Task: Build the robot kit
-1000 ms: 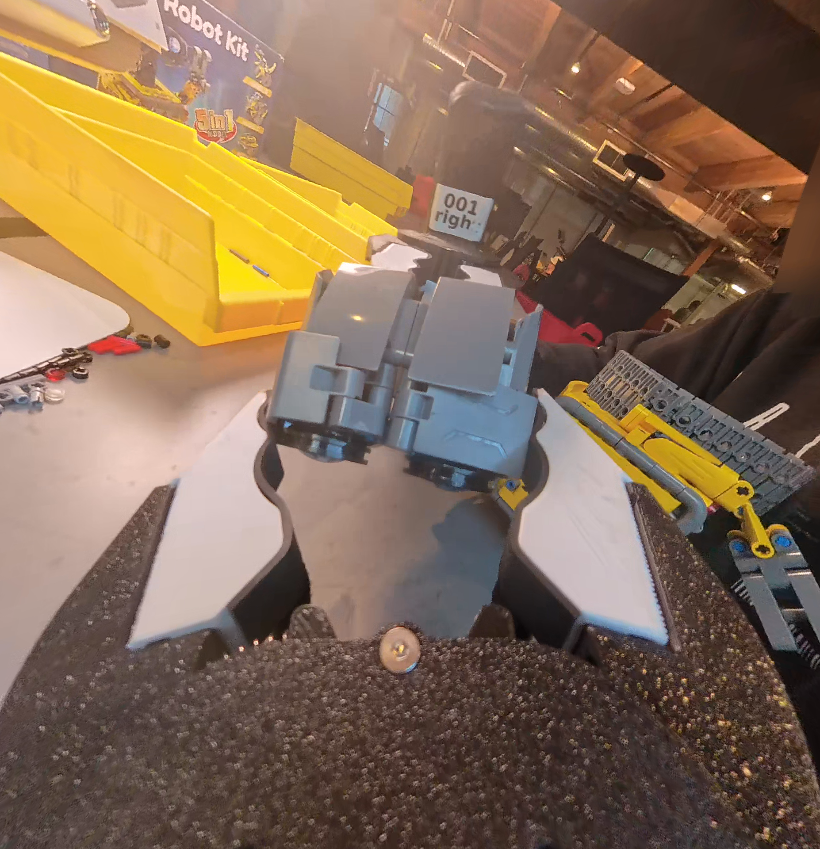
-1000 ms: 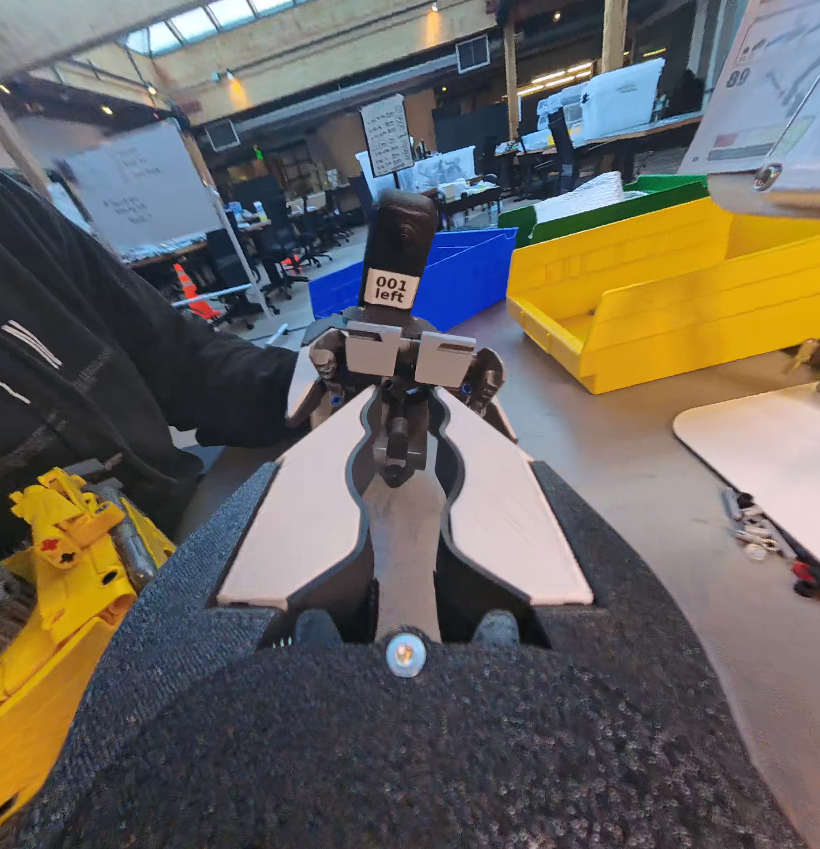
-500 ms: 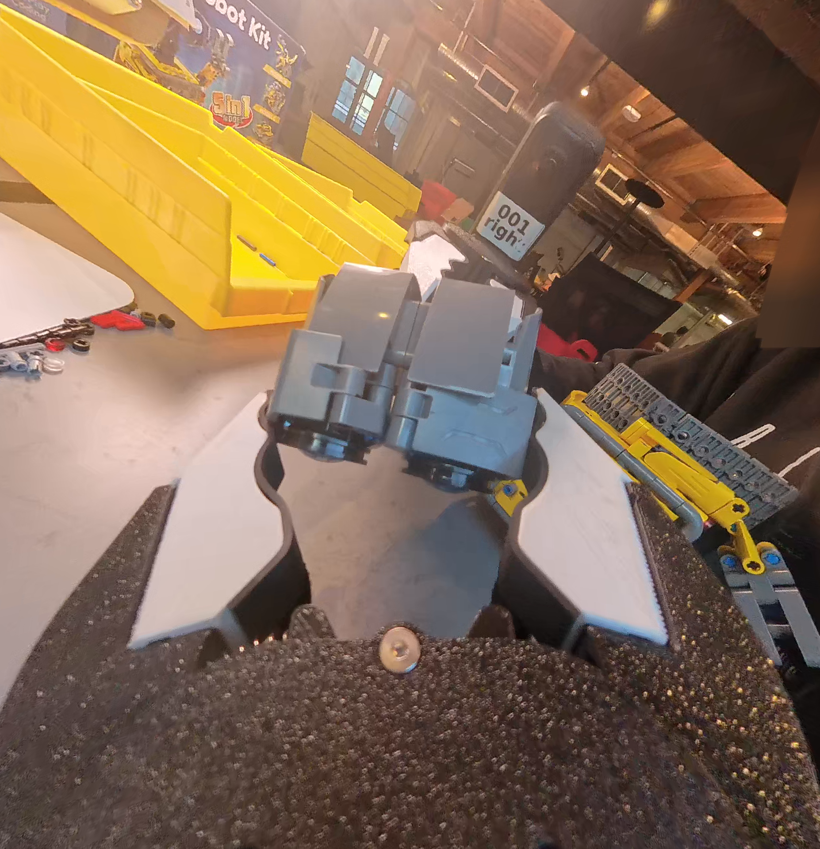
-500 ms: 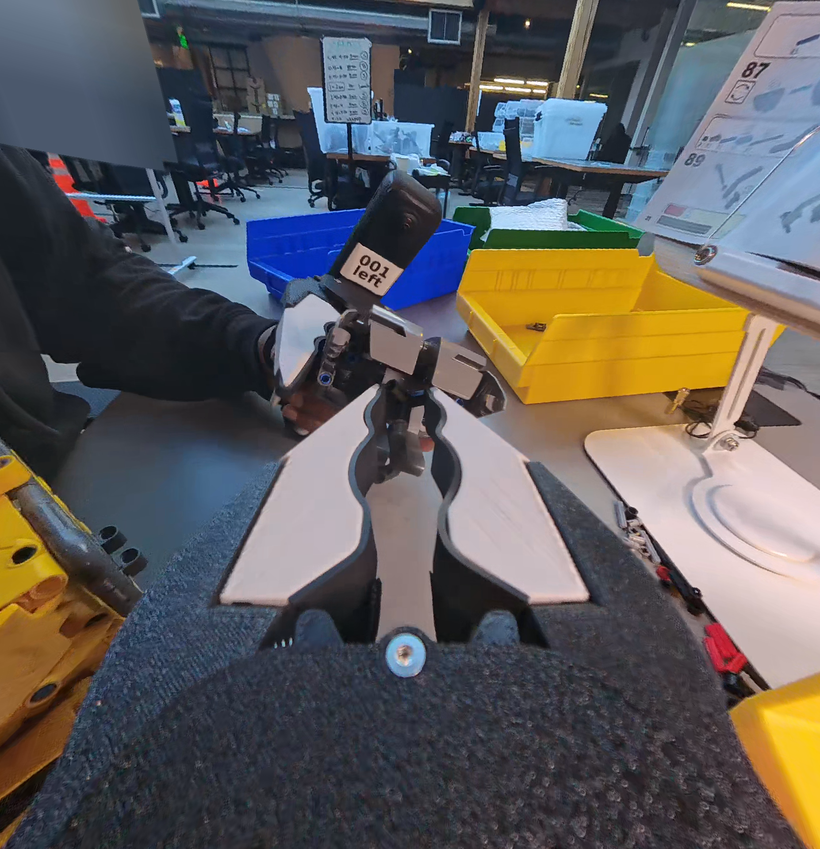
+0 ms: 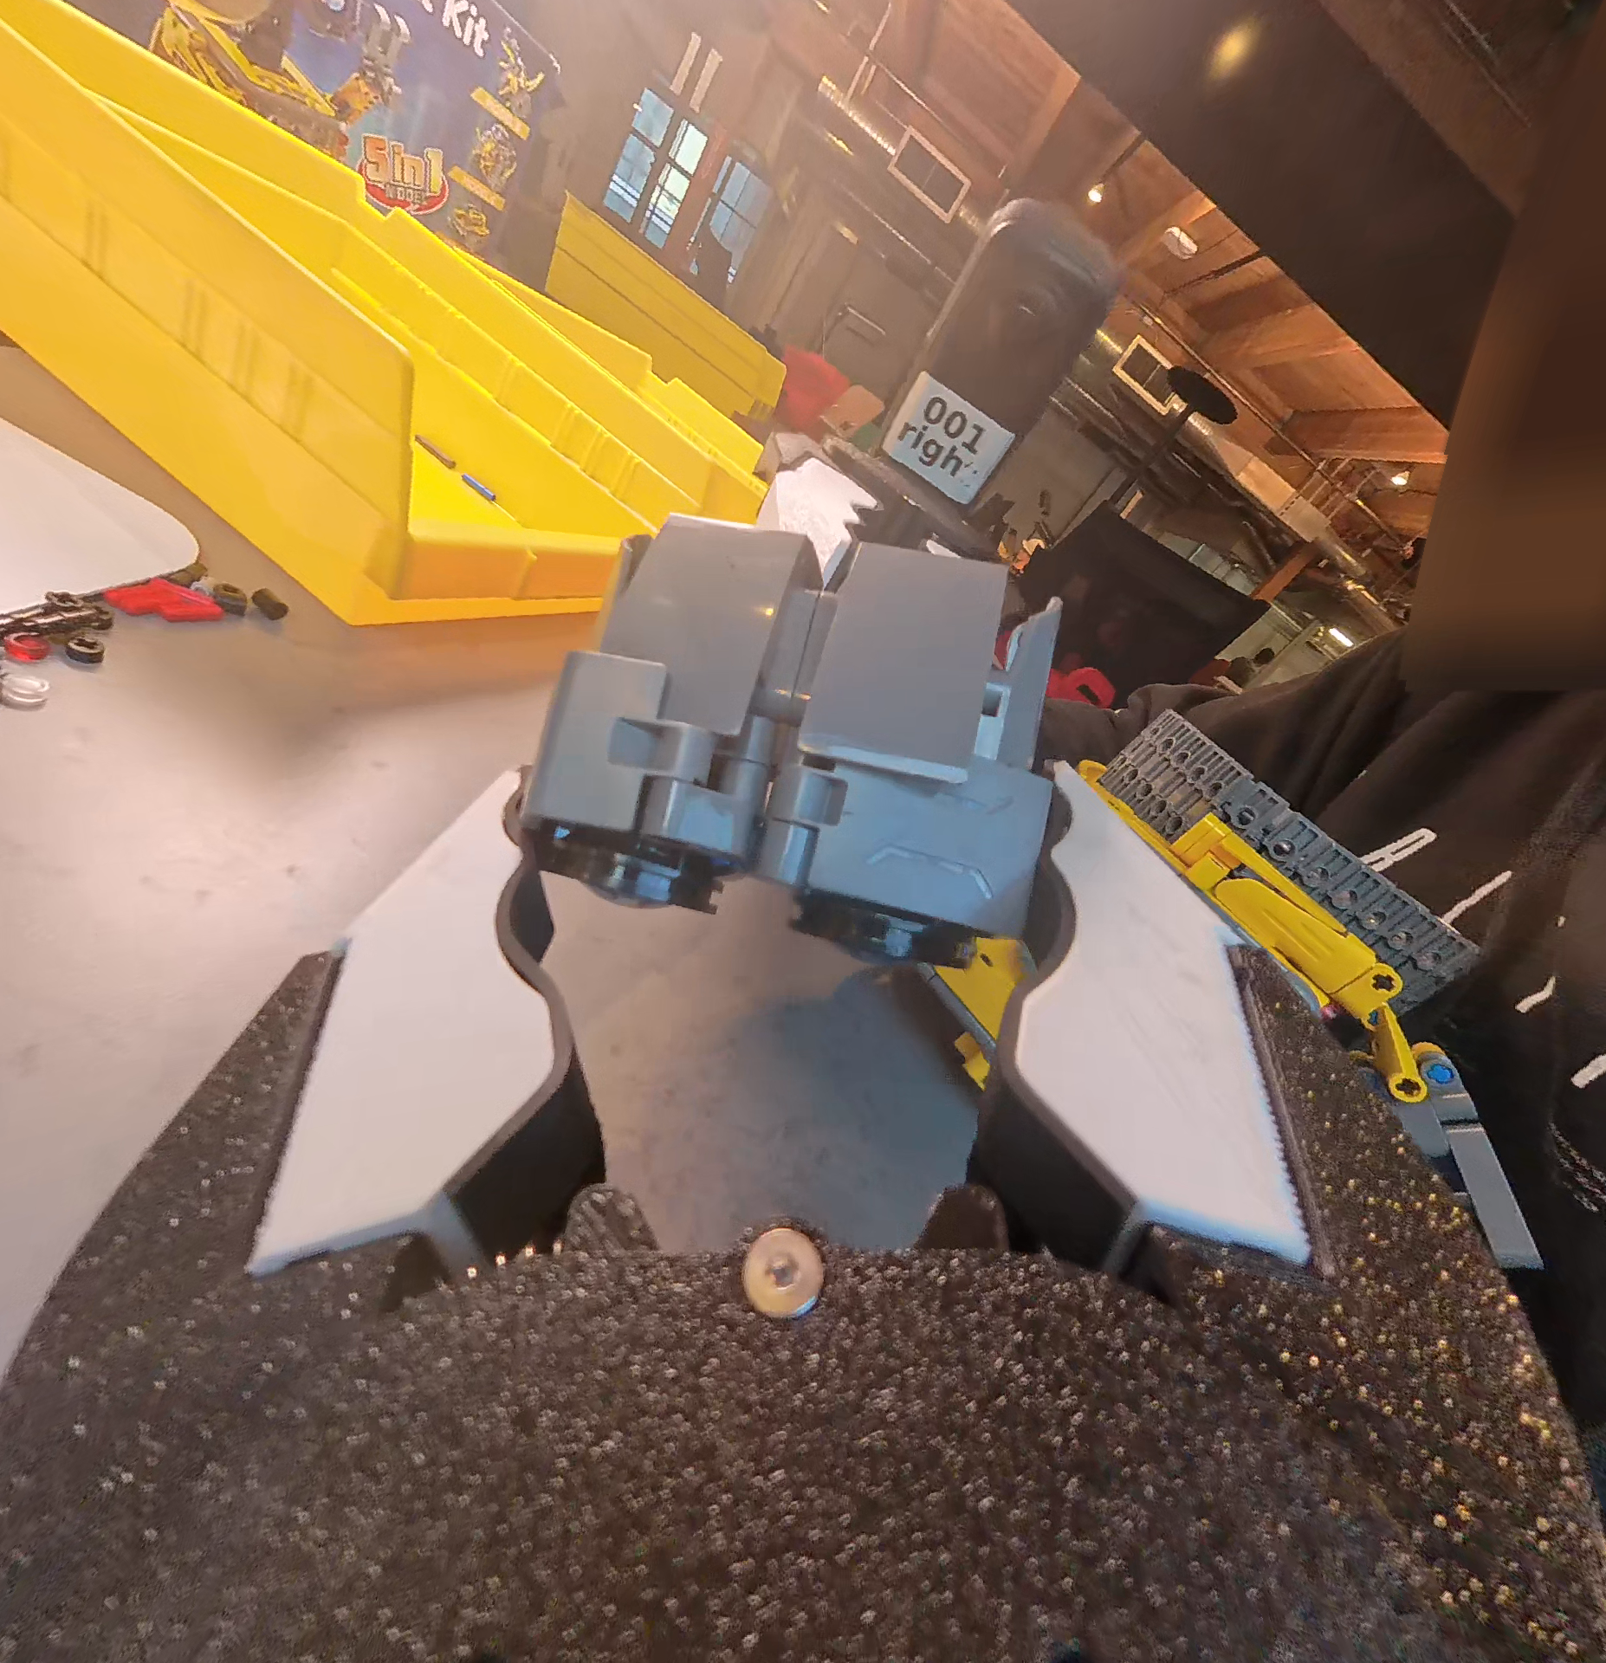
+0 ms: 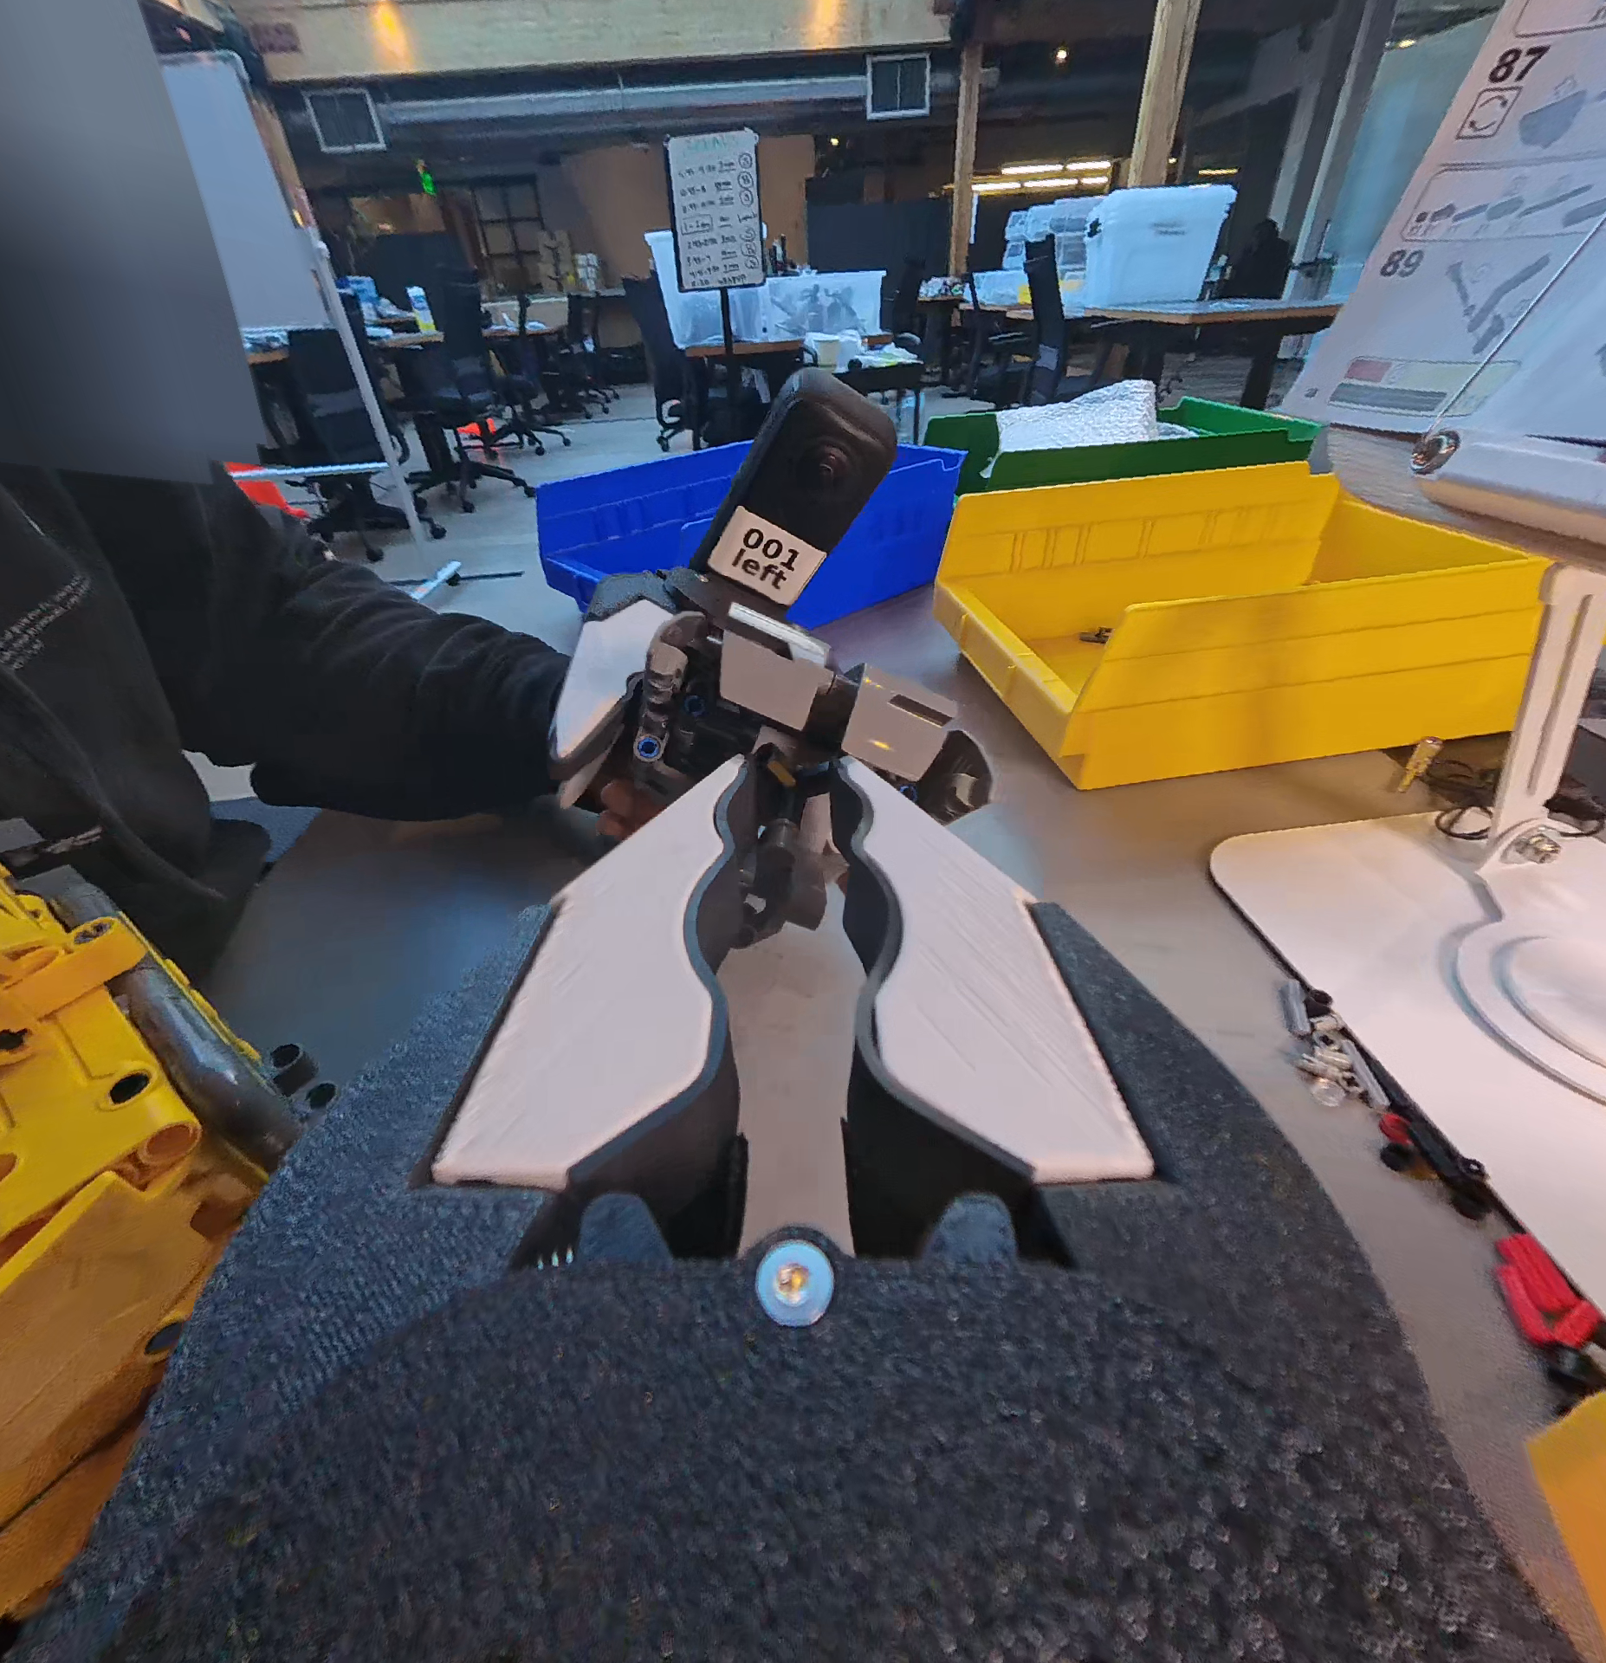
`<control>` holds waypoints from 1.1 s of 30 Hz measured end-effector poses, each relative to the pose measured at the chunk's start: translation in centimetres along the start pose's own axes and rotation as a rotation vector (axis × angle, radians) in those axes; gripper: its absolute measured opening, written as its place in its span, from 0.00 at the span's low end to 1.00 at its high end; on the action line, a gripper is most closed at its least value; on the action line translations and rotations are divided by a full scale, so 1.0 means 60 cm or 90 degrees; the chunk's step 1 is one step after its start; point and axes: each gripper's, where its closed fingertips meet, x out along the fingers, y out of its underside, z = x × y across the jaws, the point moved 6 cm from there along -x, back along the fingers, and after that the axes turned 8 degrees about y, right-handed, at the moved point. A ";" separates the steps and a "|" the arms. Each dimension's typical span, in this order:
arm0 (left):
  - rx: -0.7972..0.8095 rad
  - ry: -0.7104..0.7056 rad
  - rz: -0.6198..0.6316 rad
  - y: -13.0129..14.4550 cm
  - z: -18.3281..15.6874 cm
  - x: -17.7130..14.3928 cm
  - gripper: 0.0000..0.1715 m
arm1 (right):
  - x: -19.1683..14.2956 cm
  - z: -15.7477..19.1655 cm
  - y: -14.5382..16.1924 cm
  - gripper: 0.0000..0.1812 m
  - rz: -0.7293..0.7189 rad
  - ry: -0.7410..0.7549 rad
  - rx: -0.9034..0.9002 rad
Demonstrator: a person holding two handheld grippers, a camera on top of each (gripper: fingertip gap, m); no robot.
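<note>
Left tool (image 5: pixel 786 810) clamped across a grey brick-built assembly (image 5: pixel 781 720), white fingers (image 5: pixel 439 990) pressing its two sides, held clear above the table (image 5: pixel 196 855). Right tool (image 6: pixel 786 810) closed narrowly on a thin dark stem (image 6: pixel 777 855) hanging from the underside of that same assembly (image 6: pixel 808 693), seen there beyond its tips, gripped by the left tool (image 6: pixel 601 693).

Assembly: two flat grey panels side by side on top, blocky grey housings beneath, dark round pieces on the underside, blue pins at one flank.

Yellow bins (image 5: pixel 286 378) lined up on the far side of the table; another yellow bin (image 6: pixel 1231 630) with blue (image 6: pixel 637 522) and green (image 6: pixel 1141 450) ones behind it. Yellow and grey brick-built model (image 5: pixel 1249 882) near a dark-sleeved arm (image 6: pixel 331 684). White stand base (image 6: pixel 1456 945) carrying an instruction sheet (image 6: pixel 1501 225). Small loose parts, black, red and clear (image 5: pixel 79 621), scattered at the base's edge.
</note>
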 end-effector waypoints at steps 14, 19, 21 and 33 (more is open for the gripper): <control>0.013 0.017 0.016 -0.002 -0.004 -0.006 0.61 | -0.002 0.003 0.003 0.11 -0.001 -0.067 0.082; -0.004 0.020 -0.008 -0.007 -0.001 -0.013 0.60 | -0.001 0.009 0.005 0.14 0.018 -0.052 0.022; -0.010 0.022 -0.016 -0.008 0.001 -0.015 0.60 | -0.001 0.007 0.002 0.15 0.013 -0.033 0.005; -0.051 0.011 -0.088 -0.018 0.012 -0.026 0.60 | 0.009 0.007 0.010 0.15 0.049 0.018 -0.041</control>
